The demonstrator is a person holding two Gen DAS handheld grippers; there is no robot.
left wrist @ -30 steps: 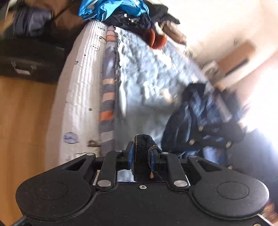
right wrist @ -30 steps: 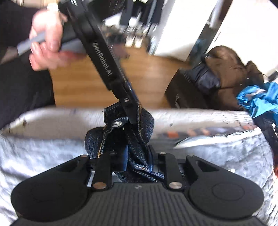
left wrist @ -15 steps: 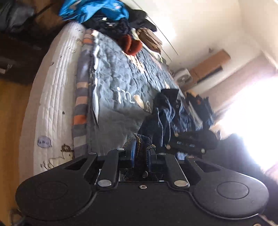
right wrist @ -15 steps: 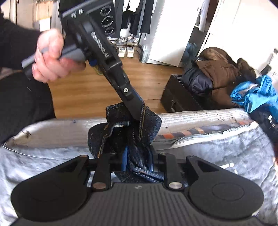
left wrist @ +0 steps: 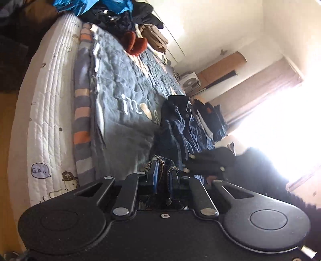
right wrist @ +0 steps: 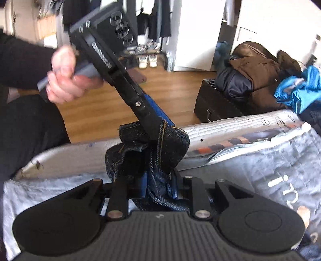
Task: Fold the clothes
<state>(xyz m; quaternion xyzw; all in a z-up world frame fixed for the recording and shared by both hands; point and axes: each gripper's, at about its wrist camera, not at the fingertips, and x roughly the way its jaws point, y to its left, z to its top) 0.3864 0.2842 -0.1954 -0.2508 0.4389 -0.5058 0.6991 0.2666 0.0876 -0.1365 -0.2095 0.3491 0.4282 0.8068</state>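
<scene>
Right wrist view shows you gripping one dark denim garment (right wrist: 152, 152) with both tools at once: the right tool (right wrist: 158, 186) at the bottom centre of the frame is clamped on a bunch of the cloth, and the left tool (right wrist: 158, 128), coming down from the upper left in your hand (right wrist: 66, 78), pinches the seamed edge just above it. The left tool's jaws have just been closing, with denim between them; in the left wrist view that tool (left wrist: 162, 176) shows a thin fold of stitched cloth nipped between the blue pads.

The garment hangs bunched between the two grips, above the near edge of the bed (right wrist: 230, 128) and its grey quilt (right wrist: 260, 164). No flat panel or clean crease shows, so I judge the fold on this piece barely begun (you seem to be finding the edges).

Plenty is left: crumpled dark blue clothing (left wrist: 180, 124) lies mid-frame on the quilt in the left wrist view, and a heap with a bright blue item (left wrist: 90, 6) sits at the top of that frame. I see no folded stack anywhere.
</scene>
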